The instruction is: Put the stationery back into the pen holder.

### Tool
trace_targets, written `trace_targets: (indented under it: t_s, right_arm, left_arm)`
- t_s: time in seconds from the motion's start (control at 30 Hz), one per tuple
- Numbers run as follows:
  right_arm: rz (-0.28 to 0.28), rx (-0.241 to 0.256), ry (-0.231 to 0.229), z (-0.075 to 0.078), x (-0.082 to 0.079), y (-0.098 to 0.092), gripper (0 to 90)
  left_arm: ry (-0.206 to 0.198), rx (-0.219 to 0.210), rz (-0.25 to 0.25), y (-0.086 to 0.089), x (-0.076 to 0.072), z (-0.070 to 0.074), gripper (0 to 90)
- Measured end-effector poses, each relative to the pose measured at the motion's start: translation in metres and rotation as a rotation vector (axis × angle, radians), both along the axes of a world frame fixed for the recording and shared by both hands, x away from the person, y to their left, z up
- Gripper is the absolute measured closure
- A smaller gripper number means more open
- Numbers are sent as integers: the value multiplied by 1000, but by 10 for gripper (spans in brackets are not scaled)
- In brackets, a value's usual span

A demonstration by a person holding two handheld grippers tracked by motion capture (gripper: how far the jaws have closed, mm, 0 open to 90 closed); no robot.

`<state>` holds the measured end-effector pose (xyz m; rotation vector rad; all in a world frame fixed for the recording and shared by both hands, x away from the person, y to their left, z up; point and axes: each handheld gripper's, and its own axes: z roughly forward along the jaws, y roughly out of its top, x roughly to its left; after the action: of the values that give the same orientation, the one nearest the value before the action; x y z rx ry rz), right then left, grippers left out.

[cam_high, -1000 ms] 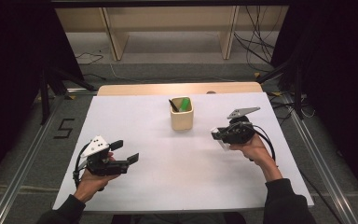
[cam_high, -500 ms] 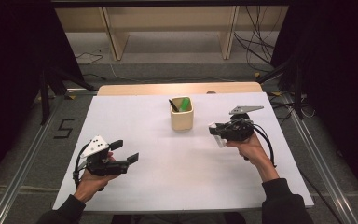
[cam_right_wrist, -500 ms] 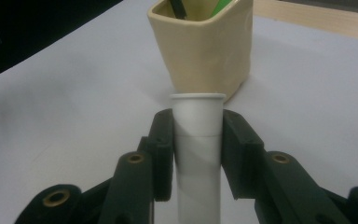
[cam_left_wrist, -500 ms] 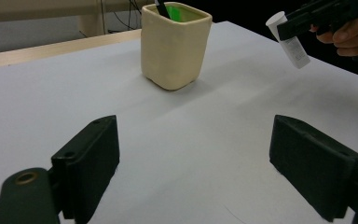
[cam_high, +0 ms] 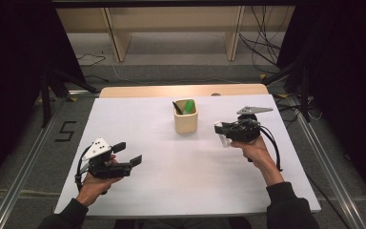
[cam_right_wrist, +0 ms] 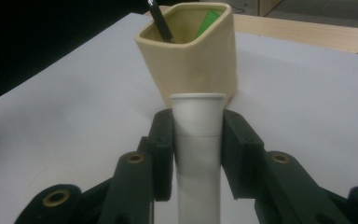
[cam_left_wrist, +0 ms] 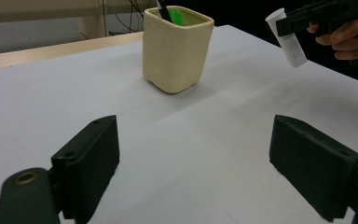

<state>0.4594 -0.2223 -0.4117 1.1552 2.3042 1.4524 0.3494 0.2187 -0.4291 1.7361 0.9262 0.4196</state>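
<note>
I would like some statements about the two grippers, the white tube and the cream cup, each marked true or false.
1. The right gripper is shut on the white tube. True.
2. The left gripper holds the cream cup. False: its jaws stand wide open with nothing between them, and the cup stands farther off on the table.
3. The cream cup contains a green item and a dark stick. True.
4. The white tube is already inside the cup. False: it is clamped in the right gripper, beside the cup and apart from it.
5. The cup lies on its side. False: it stands upright with its opening upward.
</note>
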Motion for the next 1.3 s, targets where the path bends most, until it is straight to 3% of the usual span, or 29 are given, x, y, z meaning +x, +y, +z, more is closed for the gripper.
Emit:
trace_targets:
  t_s: [0.43, 0.7, 1.3]
  right_arm:
    - [-48, 67, -29, 11, 1, 1, 678]
    - [-59, 104, -66, 27, 6, 9, 678]
    - [-89, 124, -66, 34, 23, 25, 678]
  left_arm:
    - [-5, -2, 5, 2, -2, 0, 155]
    - [-5, -4, 0, 0, 0, 0, 155]
    - [-10, -16, 1, 2, 0, 1, 155]
